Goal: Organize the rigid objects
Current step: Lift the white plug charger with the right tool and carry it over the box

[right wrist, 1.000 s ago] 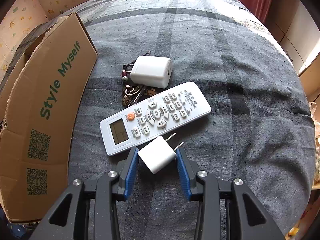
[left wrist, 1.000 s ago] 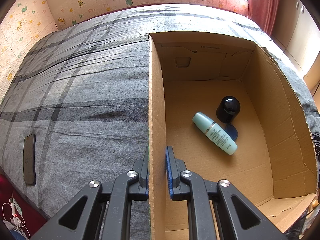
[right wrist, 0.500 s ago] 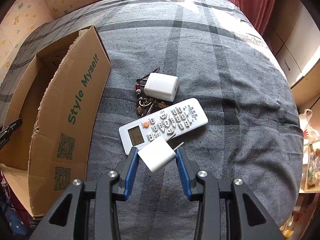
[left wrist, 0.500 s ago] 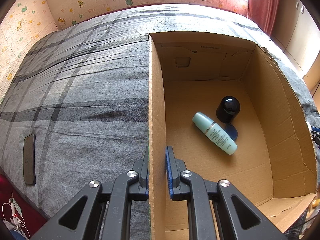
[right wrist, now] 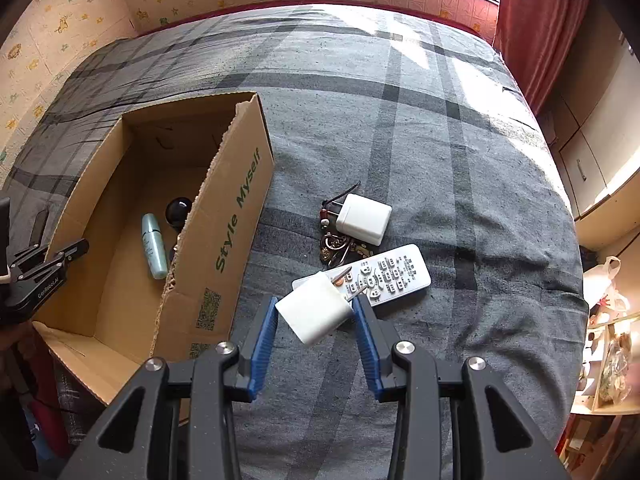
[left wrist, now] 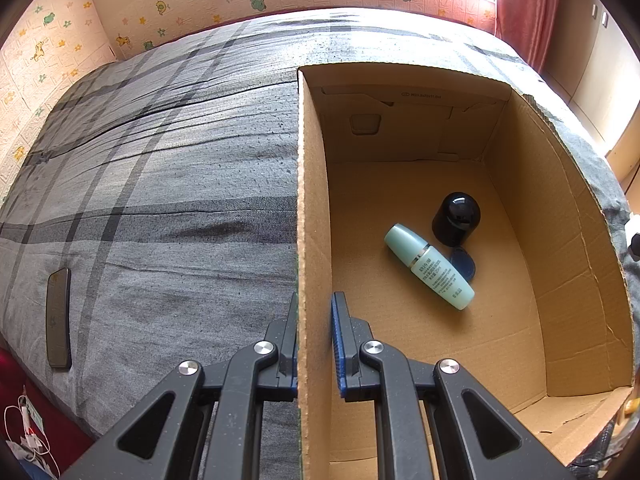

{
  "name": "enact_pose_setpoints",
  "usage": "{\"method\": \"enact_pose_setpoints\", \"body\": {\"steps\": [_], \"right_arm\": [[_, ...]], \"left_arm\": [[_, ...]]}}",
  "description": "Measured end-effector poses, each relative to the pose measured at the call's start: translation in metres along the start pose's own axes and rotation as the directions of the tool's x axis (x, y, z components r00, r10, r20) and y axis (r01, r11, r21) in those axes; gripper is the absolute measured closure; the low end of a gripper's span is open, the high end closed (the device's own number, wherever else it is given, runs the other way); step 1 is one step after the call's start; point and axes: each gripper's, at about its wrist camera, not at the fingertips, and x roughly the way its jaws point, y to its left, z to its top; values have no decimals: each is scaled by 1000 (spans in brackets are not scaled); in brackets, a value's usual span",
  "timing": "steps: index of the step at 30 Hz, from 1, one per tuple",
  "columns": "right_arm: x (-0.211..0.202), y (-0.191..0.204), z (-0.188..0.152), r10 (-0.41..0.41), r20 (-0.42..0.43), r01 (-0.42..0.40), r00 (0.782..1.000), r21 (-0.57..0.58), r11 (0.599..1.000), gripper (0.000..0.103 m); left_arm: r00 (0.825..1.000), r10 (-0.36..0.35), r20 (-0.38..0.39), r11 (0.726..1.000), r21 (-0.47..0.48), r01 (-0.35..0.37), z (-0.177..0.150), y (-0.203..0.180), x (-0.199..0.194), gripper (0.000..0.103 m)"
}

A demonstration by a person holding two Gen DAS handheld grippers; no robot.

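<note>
So the left gripper (left wrist: 314, 316) clamps the cardboard box (left wrist: 310, 200) wall to steady it while the right gripper (right wrist: 316, 316) pinches a white charger (right wrist: 314, 312), probably headed inside.

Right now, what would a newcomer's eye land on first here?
Probably the small white charger pinched in the right tool, tilted, above the grey plaid bedspread. Next, the open cardboard box to its left, holding a pale green bottle lying beside a black jar. The left tool clamps the box's side wall.
</note>
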Motion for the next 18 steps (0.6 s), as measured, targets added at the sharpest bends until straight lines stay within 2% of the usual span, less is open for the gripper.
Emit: {"method": "enact_pose_setpoints", "body": {"steps": [8, 18], "right_arm": [[-20, 28, 15, 35, 37, -33, 999, -64, 997, 62], [-26, 71, 31, 93, 56, -85, 994, -141, 986, 62]], "left_arm": [[1000, 1, -1, 1000, 3, -1, 1, -1, 0, 90], [1000, 0, -2, 1000, 2, 0, 1, -2, 1, 90]]}}
